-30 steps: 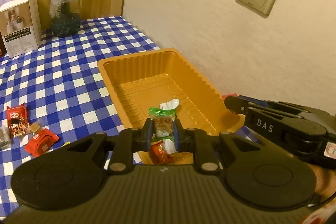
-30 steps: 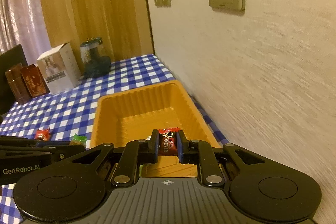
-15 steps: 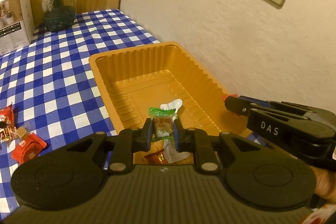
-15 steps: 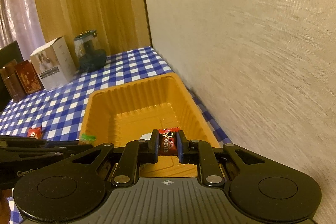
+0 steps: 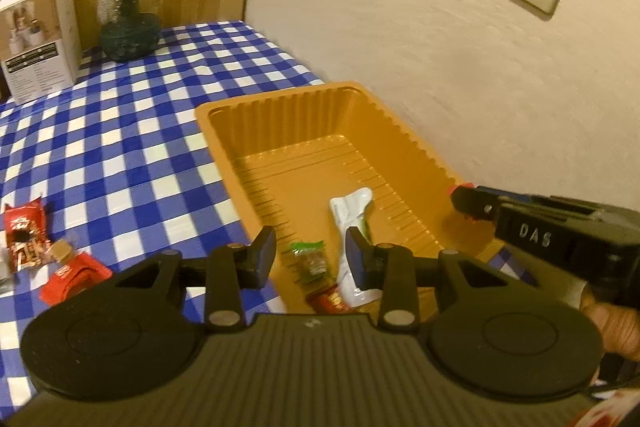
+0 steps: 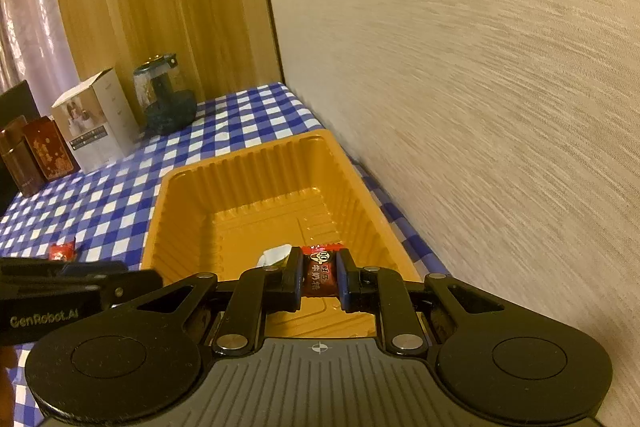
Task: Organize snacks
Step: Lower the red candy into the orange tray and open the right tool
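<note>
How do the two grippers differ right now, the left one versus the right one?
The left gripper has just opened its jaws and grips nothing; the green snack lies in the orange tray below. The right gripper is shut on a red candy. Both hang over the tray's near end.

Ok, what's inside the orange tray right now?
Orange tray holds a white packet, a green snack and a red wrapper partly hidden behind the left gripper.
</note>
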